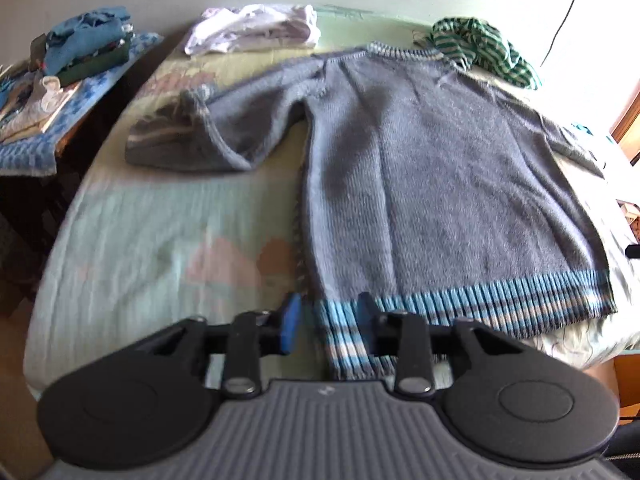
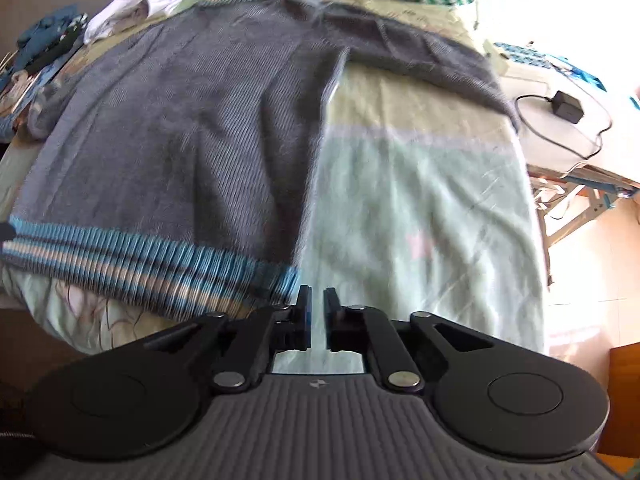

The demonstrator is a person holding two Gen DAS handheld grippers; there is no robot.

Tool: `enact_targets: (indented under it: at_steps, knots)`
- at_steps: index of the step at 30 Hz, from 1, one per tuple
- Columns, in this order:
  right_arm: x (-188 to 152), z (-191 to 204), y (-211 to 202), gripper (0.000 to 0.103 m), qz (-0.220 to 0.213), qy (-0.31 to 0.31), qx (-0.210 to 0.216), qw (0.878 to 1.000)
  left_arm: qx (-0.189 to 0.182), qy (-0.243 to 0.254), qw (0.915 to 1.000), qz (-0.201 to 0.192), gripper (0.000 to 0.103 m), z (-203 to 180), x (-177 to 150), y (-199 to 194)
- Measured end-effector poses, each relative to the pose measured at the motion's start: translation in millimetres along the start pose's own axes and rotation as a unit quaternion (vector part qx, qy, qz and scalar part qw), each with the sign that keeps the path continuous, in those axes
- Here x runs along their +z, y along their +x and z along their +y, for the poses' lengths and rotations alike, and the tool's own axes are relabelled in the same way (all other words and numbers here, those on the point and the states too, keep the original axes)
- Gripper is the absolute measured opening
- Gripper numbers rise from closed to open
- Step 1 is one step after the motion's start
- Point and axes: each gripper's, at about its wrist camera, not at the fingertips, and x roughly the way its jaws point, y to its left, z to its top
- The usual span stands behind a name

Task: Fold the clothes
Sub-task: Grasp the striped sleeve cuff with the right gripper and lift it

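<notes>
Knitwear fills most of what we see: a grey sweater (image 1: 440, 168) lies spread flat on the pale green bedspread (image 1: 152, 224), its blue-and-white striped hem (image 1: 500, 300) toward us at the near edge of the bed. Our left gripper (image 1: 328, 320) stands with its jaws wide apart, the hem's corner lying between the blue pads but not pinched, as far as we can judge; the gripper's body hides the fabric's lowest edge. Our right gripper (image 2: 316, 316) shows only a narrow gap, with nothing in it, and sits just beside the hem's other corner (image 2: 280, 280). From the left wrist view one sleeve (image 1: 192, 136) is bunched up at the left, its cuff blurred; from the right wrist view the other sleeve (image 2: 440, 64) runs off toward the bed's right edge, its end lost in window glare. Beyond the collar sit a white folded pile (image 1: 256, 28) and a green striped garment (image 1: 484, 48). A side table's clothing heap (image 1: 88, 44) is cut off at the frame edge.
</notes>
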Motion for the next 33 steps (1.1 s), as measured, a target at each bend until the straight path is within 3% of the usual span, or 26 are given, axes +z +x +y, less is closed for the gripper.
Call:
enact_targets:
  at_steps: [2,4,6,11,16,18,20,22,27,31,33]
  knots:
    - [31,12,-11,0.017,-0.039,-0.006,0.043,0.998,-0.006,0.001,0.9999,-0.010,0.066,7,11,3]
    - [68,38,-12,0.039,-0.063,-0.028,0.087,0.994,-0.015,0.002,0.9998,-0.013,0.066,14,22,9]
    - [108,81,3,0.054,-0.071,-0.053,0.126,0.988,-0.024,0.004,0.9997,-0.007,0.066,19,30,19]
    - [197,219,79,0.055,-0.016,-0.086,0.256,0.963,-0.037,0.006,0.9991,0.017,0.066,25,39,47]
    - [221,353,159,0.051,0.052,-0.152,0.243,0.957,-0.038,0.026,0.9983,0.035,0.066,36,36,56]
    - [219,381,177,0.049,0.069,-0.172,0.243,0.952,-0.028,0.043,0.9984,0.025,0.066,40,34,53]
    - [217,404,190,0.041,0.079,-0.191,0.238,0.949,-0.023,0.047,0.9984,0.023,0.066,43,36,53]
    - [217,415,195,0.009,0.072,-0.204,0.223,0.951,-0.020,0.047,0.9985,0.021,0.066,45,39,55]
    - [241,387,169,0.009,-0.003,-0.178,0.262,0.948,-0.027,0.050,0.9983,0.013,0.066,39,52,62]
    - [271,310,129,0.008,-0.100,-0.099,0.259,0.956,-0.028,0.078,0.9965,0.000,0.075,22,61,69]
    - [282,261,110,0.008,-0.142,-0.050,0.242,0.959,-0.023,0.091,0.9956,0.001,0.074,11,65,78]
